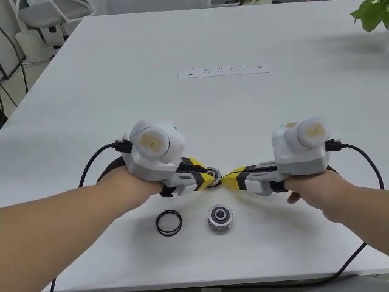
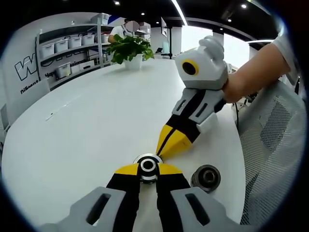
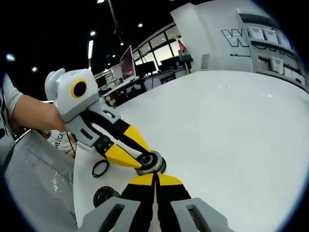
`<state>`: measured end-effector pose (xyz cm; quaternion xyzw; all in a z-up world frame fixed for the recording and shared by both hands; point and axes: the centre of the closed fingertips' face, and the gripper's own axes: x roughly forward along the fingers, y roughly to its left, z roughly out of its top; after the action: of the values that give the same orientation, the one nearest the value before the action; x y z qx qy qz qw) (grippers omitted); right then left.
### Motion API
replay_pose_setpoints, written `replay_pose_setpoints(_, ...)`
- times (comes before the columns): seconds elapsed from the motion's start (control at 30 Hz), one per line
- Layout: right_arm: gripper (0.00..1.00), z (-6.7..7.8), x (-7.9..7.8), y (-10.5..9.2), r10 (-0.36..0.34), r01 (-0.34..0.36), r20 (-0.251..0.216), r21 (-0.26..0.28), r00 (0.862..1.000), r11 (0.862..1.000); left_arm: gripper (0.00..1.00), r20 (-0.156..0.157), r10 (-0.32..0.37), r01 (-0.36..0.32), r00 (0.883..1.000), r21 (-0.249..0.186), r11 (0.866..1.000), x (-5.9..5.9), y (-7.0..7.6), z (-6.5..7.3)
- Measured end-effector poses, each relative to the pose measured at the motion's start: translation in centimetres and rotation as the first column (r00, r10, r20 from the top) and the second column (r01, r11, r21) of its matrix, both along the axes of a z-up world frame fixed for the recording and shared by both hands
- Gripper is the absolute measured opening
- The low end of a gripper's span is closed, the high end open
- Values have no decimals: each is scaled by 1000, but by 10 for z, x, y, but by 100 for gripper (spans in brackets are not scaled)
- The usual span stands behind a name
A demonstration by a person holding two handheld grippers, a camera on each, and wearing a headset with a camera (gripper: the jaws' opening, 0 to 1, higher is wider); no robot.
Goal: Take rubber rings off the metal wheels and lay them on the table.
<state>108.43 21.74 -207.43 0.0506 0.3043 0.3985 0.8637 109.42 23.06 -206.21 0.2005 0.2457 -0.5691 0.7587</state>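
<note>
The head view looks down from above and behind the left claw (image 1: 205, 176) and right claw (image 1: 230, 177). Each gripper view sits low and close, facing the opposite claw; all three share the wheel (image 2: 147, 165) between the tips.

Left tool (image 3: 143, 159) clamps a metal wheel (image 3: 154, 160); right tool (image 3: 155, 177), jaws together, sits just beside it.

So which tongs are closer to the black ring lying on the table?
Left. The left tongs are just beyond the ring, gripping a wheel; the right tongs sit farther off to its right.
</note>
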Motion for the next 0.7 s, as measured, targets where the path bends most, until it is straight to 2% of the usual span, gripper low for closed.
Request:
replay_pose_setpoints(0.07,0,1,3,-2,-29,29,-7,12,1000,1000,7,-1,0,0,1000,1,1000,0,0,0)
replay_pose_setpoints(0.1,0,5,5,-1,-48,49,-17,50,999,998,7,-1,1,-1,1000,0,1000,0,0,0)
replay_pose_setpoints(0.13,0,7,5,-1,-57,58,-26,62,998,996,7,-1,2,-2,1000,0,1000,0,0,0)
replay_pose_setpoints(0.23,0,5,5,-3,-46,46,-5,35,999,998,7,0,3,-3,1000,1,1000,0,0,0)
replay_pose_setpoints(0.43,0,9,7,-2,-60,60,-13,67,998,996,7,0,3,-3,1000,4,1000,0,-1,1)
replay_pose_setpoints(0.7,0,11,8,0,-64,66,-20,77,998,995,7,4,7,-7,1000,8,1000,1,-1,1)
